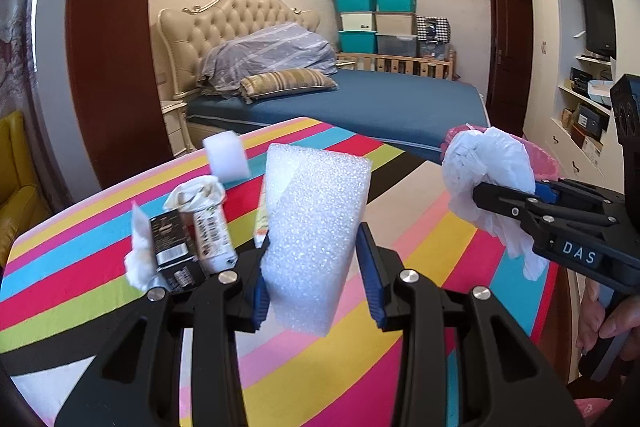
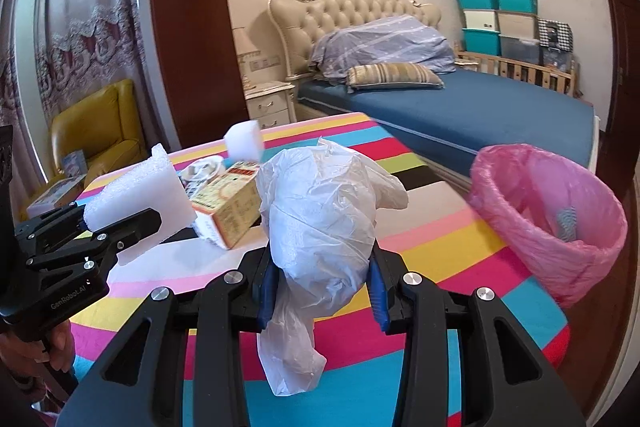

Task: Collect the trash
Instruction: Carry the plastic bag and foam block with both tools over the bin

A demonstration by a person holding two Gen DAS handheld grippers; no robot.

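Observation:
In the left wrist view my left gripper (image 1: 316, 279) is shut on a white foam sheet (image 1: 316, 227), held above the striped table (image 1: 420, 247). My right gripper (image 2: 320, 287) is shut on a crumpled white plastic bag (image 2: 320, 211) whose tail hangs below the jaws. Each view shows the other hand too: the right gripper (image 1: 480, 195) with the bag (image 1: 488, 171), and the left gripper (image 2: 154, 221) with the foam (image 2: 144, 187). A pink-lined bin (image 2: 560, 267) stands on the table to the right of the bag; its pink rim (image 1: 540, 159) peeks out behind the bag.
More trash lies on the table: a yellow carton (image 2: 228, 211), a black box (image 1: 172, 243), a crumpled paper cup (image 1: 200, 195), a tissue (image 1: 138, 259) and a white foam block (image 1: 226, 157). Beyond are a blue bed (image 1: 360, 103) and a yellow armchair (image 2: 100, 131).

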